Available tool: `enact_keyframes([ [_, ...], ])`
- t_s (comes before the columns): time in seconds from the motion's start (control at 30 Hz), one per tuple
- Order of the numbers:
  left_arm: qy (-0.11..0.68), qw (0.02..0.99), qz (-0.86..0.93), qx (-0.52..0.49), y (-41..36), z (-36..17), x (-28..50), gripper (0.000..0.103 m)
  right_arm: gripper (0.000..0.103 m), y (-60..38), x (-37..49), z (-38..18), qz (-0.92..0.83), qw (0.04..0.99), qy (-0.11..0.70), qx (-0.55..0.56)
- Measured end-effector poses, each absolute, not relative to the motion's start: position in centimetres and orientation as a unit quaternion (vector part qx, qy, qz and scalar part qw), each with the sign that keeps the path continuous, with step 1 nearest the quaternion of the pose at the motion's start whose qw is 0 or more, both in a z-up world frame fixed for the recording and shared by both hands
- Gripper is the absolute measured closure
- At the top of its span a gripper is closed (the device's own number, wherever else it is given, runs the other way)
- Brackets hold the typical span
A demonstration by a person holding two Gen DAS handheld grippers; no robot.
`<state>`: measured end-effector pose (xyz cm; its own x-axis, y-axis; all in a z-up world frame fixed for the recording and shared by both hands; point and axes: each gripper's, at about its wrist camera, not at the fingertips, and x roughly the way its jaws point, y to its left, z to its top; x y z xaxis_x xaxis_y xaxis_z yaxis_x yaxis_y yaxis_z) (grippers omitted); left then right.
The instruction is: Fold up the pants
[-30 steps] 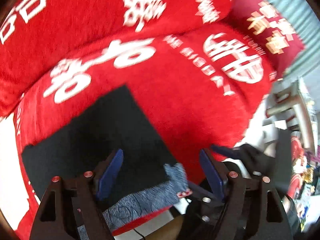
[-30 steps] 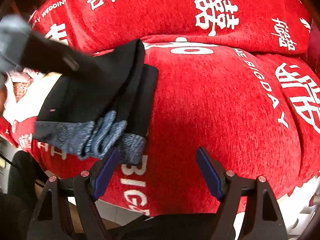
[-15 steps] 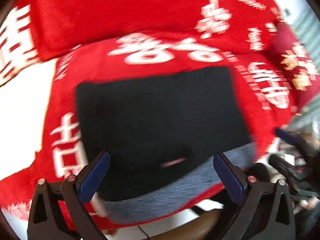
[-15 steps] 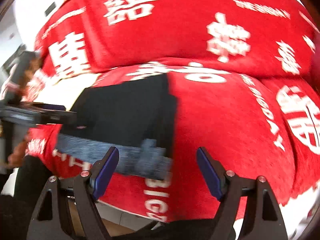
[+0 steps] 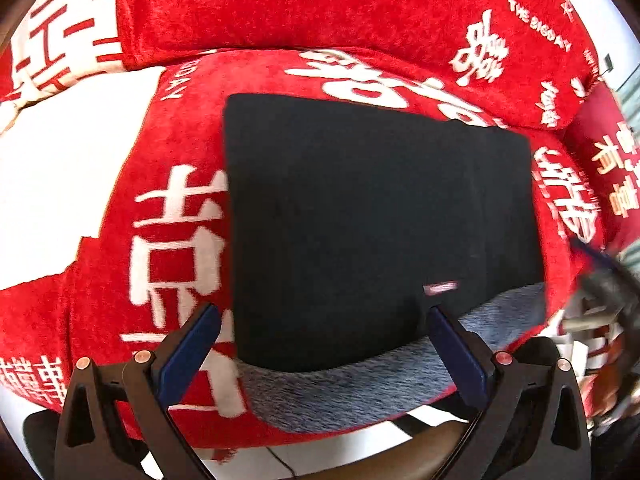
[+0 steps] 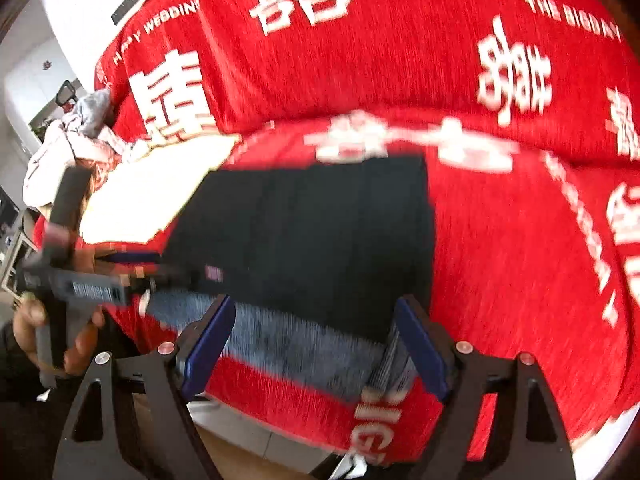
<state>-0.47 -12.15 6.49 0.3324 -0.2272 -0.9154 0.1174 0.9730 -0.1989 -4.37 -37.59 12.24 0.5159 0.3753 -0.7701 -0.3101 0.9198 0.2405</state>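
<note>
Working over the red sofa cover [image 5: 180, 272], printed with white characters, I see the pants [image 5: 360, 216] lying on the seat cushion as a flat black rectangle, grey ribbed waistband [image 5: 360, 392] draped at the cushion's front edge. A pile of pale clothes [image 6: 68, 148] sits at the sofa's far left end, well apart.

Risk, my judgement: the waistband overhangs the rounded cushion front, so a tug or a careless lift could let the whole bundle slide off toward the floor. The plush cover may also drag the lower layer and skew the fold.

Pants appearance: edges fairly square, a layered step along the right side, faint vertical creases, a small woven label [image 5: 440, 288] near the waistband. Fold looks close to finished.

Left gripper [image 5: 320, 354]: jaws spread wide, nothing between them, poised just above the waistband. Right gripper [image 6: 316, 344]: likewise wide apart and empty, near the waistband's right corner; that view is motion-blurred.
</note>
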Motion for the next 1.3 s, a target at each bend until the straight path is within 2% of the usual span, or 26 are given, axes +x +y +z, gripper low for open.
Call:
enact_keyframes([
  [0.17,0.582,0.800,-0.113,-0.093,-11.6,4.5,-0.3,0.000,0.017,-34.4,1.9,13.1,0.194,0.876,0.442,0.026],
  [0.23,0.587,0.793,-0.120,-0.112,-11.1,4.2,-0.1,0.000,0.017,-32.9,5.3,10.7,0.173,0.866,0.470,0.001],
  [0.3,0.588,0.791,-0.126,-0.115,-10.9,4.2,-0.4,0.000,0.017,-33.9,8.3,6.3,0.124,0.838,0.531,0.007],
  [0.37,0.584,0.797,-0.121,-0.092,-10.9,4.8,-0.8,0.000,0.015,-34.8,8.2,6.2,0.132,0.853,0.504,0.035],
  [0.5,0.559,0.819,-0.107,-0.070,-10.6,6.8,-0.1,0.000,0.014,-34.3,7.3,6.3,0.127,0.852,0.508,-0.003],
  [0.67,0.546,0.829,-0.076,-0.093,-10.3,8.6,5.7,0.000,0.013,-33.6,7.4,8.3,0.089,0.859,0.504,-0.005],
  [0.73,0.559,0.825,-0.041,-0.072,-10.8,8.2,9.1,0.000,0.013,-32.7,8.2,8.7,0.081,0.863,0.498,-0.008],
  [0.9,0.594,0.804,-0.014,-0.015,-11.4,5.4,12.9,0.000,0.002,-30.4,10.0,7.1,0.028,0.856,0.509,-0.080],
  [1.07,0.577,0.816,-0.012,-0.041,-8.0,6.2,11.2,0.000,0.001,-35.0,10.4,6.3,0.035,0.839,0.542,0.027],
  [1.2,0.563,0.825,-0.025,-0.051,-6.7,7.5,7.3,0.000,0.001,-33.0,6.6,8.5,0.030,0.863,0.502,-0.048],
  [1.3,0.552,0.831,-0.047,-0.057,-6.6,8.2,3.9,0.000,0.001,-32.5,3.0,10.3,0.054,0.879,0.472,-0.036],
])
